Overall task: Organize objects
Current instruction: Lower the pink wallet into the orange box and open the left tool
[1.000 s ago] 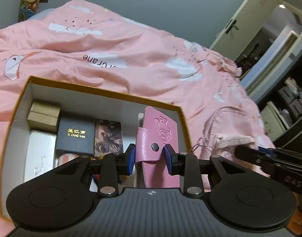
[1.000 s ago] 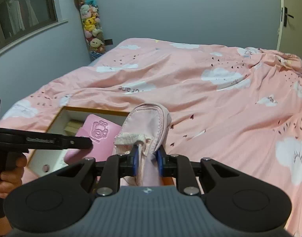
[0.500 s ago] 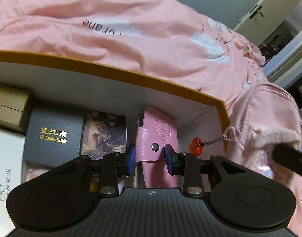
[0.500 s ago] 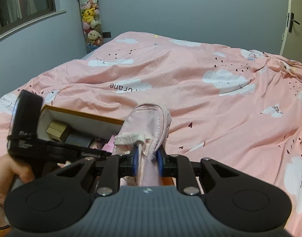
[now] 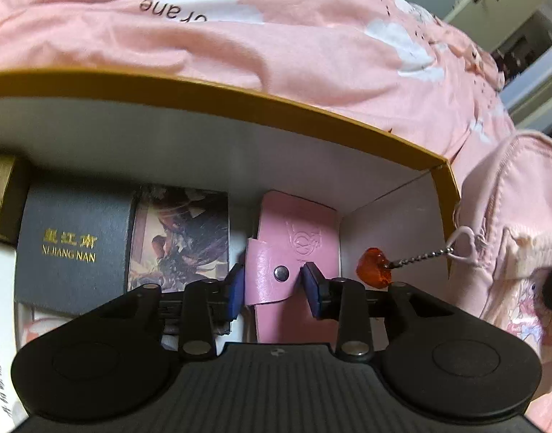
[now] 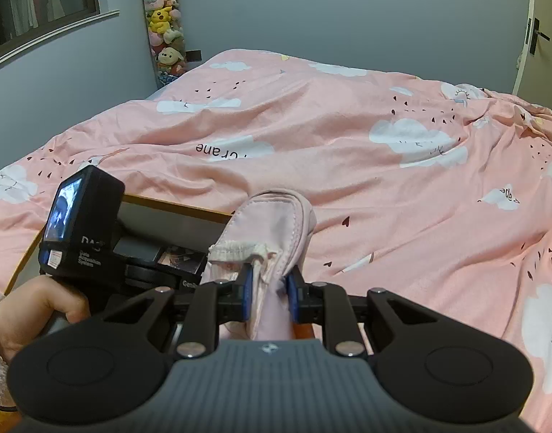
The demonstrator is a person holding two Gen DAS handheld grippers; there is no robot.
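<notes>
We hold one pink snap wallet [image 5: 294, 252] in our left gripper [image 5: 274, 285], lowered into the box [image 5: 239, 103] beside one black case [image 5: 72, 249] and one illustrated card [image 5: 180, 241]. Our right gripper [image 6: 269, 290] clamps one pink pouch [image 6: 272, 223] with one red charm [image 5: 374, 267].

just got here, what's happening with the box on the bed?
A person is packing items into an open box on the pink duvet. The left gripper holds a pink snap wallet down in the box's right corner, beside a picture card and a black XIJIANGNAN box. The right gripper is shut on a pink pouch held beside the box, its orange charm dangling over the rim.
</notes>
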